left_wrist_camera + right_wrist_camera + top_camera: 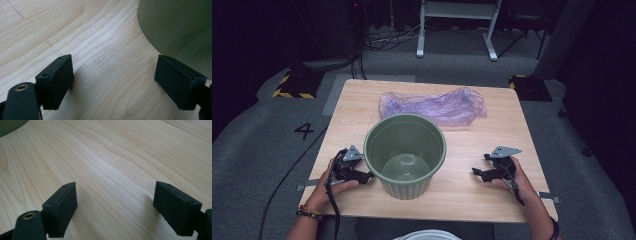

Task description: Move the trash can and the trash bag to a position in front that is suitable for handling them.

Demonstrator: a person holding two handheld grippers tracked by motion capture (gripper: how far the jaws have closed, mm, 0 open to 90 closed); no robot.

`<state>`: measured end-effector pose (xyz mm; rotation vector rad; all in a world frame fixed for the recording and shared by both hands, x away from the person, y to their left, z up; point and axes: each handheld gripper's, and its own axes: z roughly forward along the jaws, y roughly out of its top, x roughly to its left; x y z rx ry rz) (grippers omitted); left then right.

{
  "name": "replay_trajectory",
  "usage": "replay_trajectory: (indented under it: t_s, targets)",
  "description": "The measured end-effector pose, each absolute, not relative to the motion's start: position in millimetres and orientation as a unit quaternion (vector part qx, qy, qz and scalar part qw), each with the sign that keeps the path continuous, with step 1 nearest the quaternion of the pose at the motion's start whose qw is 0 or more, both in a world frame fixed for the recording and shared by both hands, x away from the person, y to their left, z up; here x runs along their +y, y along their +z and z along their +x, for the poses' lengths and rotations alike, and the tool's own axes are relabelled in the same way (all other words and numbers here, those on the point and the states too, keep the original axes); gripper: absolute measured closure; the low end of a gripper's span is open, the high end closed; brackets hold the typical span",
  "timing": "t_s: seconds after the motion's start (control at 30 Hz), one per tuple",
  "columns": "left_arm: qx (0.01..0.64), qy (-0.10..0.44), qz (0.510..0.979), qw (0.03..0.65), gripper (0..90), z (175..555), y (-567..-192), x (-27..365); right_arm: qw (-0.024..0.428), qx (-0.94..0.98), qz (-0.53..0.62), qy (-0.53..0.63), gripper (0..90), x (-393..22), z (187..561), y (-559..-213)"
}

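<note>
Unlabelled green pot (405, 155); floor marking "4" (304, 130)

Green pot (405, 155) at table (362, 100) centre; purple plastic bag (434, 106) behind it; left gripper (366, 175) beside it, right gripper (477, 173) apart.

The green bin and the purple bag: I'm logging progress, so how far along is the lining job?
Nothing looks done yet. The green bin stands upright and bare inside, and the purple bag lies crumpled on the table behind it, untouched. In hand: the left gripper rests open beside the bin's wall, the right gripper open and apart. Left, probably: picking up the bag, opening it, fitting it in.
</note>
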<state>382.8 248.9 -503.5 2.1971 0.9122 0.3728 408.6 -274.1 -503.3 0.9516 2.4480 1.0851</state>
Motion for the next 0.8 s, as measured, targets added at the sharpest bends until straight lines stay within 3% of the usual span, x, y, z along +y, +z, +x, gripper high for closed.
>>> replay_trajectory:
  t_s: [0.8]
  targets:
    - [0.350, 0.145, 0.853, 0.359, 15.4, 383.3, -503.5, 249.3, 0.142, 0.857, 0.317, 0.380, 20.5, -275.3, 411.0, -502.7]
